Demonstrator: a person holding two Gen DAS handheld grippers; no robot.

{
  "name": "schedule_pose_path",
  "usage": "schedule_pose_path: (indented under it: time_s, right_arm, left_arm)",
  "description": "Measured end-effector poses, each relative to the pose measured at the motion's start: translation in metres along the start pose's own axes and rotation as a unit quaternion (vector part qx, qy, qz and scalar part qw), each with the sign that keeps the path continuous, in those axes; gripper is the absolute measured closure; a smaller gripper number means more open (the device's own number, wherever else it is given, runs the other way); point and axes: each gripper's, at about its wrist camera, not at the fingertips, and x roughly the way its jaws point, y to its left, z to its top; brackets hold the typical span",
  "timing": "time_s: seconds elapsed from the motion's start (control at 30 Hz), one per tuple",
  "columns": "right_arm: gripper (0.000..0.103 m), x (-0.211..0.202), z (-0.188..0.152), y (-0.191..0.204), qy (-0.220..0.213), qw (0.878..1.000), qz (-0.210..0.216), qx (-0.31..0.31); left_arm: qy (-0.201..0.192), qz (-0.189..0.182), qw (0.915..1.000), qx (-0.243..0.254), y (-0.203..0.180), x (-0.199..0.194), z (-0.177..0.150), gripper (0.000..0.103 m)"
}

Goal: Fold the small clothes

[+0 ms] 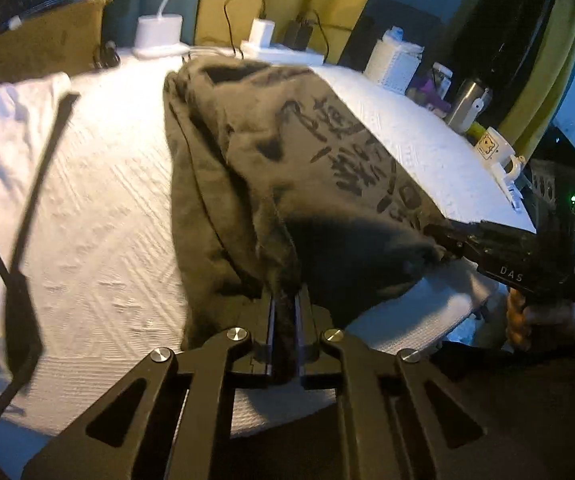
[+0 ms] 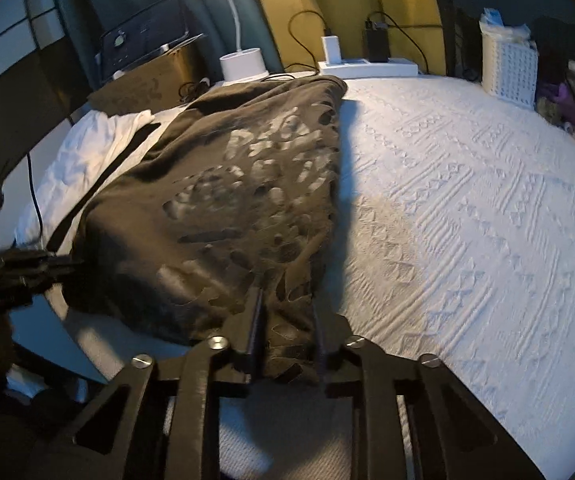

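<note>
Left wrist view: the left tongs [image 1: 285, 308] are clamped on the near hem of a dark olive garment [image 1: 287, 152], a narrow band of cloth pinched between the two pads. The garment lies lengthwise on a white textured cover [image 1: 99, 208] spread over the worktop, its printed black characters [image 1: 351, 152] facing up and running toward the right edge. The right tongs [image 1: 447, 246] enter from the right and grip the garment's near right corner; how far the pads stand apart cannot be told here. A black strap [image 1: 43, 184] crosses the cover at left, beside a crumpled white cloth [image 1: 11, 120].

Right wrist view: the right tongs [image 2: 287, 320] hold a fold of the same garment [image 2: 215, 200] between their fingers, clamped on the cloth at its near edge. The print appears here as pale, mottled patches [image 2: 263, 184]. The garment occupies the left half of the cover [image 2: 467, 220]; the right half shows only the embossed pattern. The left tongs [image 2: 43, 264] show at the far left edge, touching the garment's left corner.

Along the far edge stand a white lamp base [image 2: 243, 65], a white power strip [image 2: 367, 67] with chargers plugged in, and a white perforated basket [image 2: 507, 68]. A mug [image 1: 495, 148] and a metal flask [image 1: 467, 104] stand just off the right edge in the left wrist view
</note>
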Motion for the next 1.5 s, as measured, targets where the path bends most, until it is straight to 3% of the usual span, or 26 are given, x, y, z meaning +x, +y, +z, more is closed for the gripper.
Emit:
schedule_pose_path:
  time_s: [0.43, 0.63, 0.73, 0.9, 1.27, 1.3, 1.37, 1.4, 1.43, 1.5]
  right_arm:
    - [0.090, -0.017, -0.026, 0.010, -0.005, 0.999, -0.035, -0.002]
    - [0.087, -0.023, -0.026, 0.006, 0.021, 0.999, -0.034, 0.010]
    - [0.087, -0.028, -0.021, 0.003, 0.030, 0.999, -0.036, 0.007]
    - [0.087, -0.032, -0.007, 0.000, 0.031, 0.998, -0.055, 0.000]
    - [0.086, -0.014, 0.024, -0.029, 0.039, 0.993, -0.115, -0.007]
    - [0.084, -0.010, 0.026, -0.033, 0.043, 0.991, -0.125, -0.009]
    - [0.059, 0.000, 0.029, -0.042, 0.057, 0.987, -0.151, -0.013]
    - [0.026, 0.004, 0.030, -0.048, 0.060, 0.984, -0.165, -0.012]
    - [0.013, 0.005, 0.031, -0.052, 0.058, 0.983, -0.173, -0.013]
    - [0.014, 0.010, 0.030, -0.062, 0.063, 0.981, -0.184, -0.014]
  left_arm:
    - [0.037, 0.006, 0.9992, 0.008, 0.012, 0.000, -0.011, 0.097]
    - [0.036, 0.005, 0.9993, -0.004, 0.023, -0.015, -0.004, 0.093]
    - [0.019, 0.015, 0.9997, -0.003, 0.026, -0.023, 0.006, 0.087]
    - [-0.007, 0.031, 0.9994, -0.014, 0.038, -0.029, 0.026, 0.053]
    - [-0.022, 0.035, 0.9991, -0.011, 0.042, -0.010, 0.078, 0.052]
    - [-0.023, 0.034, 0.9991, -0.010, 0.041, -0.007, 0.083, 0.052]
    - [-0.021, 0.034, 0.9991, -0.010, 0.041, -0.001, 0.089, 0.052]
    - [-0.018, 0.033, 0.9992, -0.011, 0.041, 0.003, 0.091, 0.052]
    - [-0.015, 0.032, 0.9993, -0.012, 0.041, 0.007, 0.093, 0.052]
    - [-0.009, 0.032, 0.9994, -0.013, 0.040, 0.013, 0.096, 0.052]
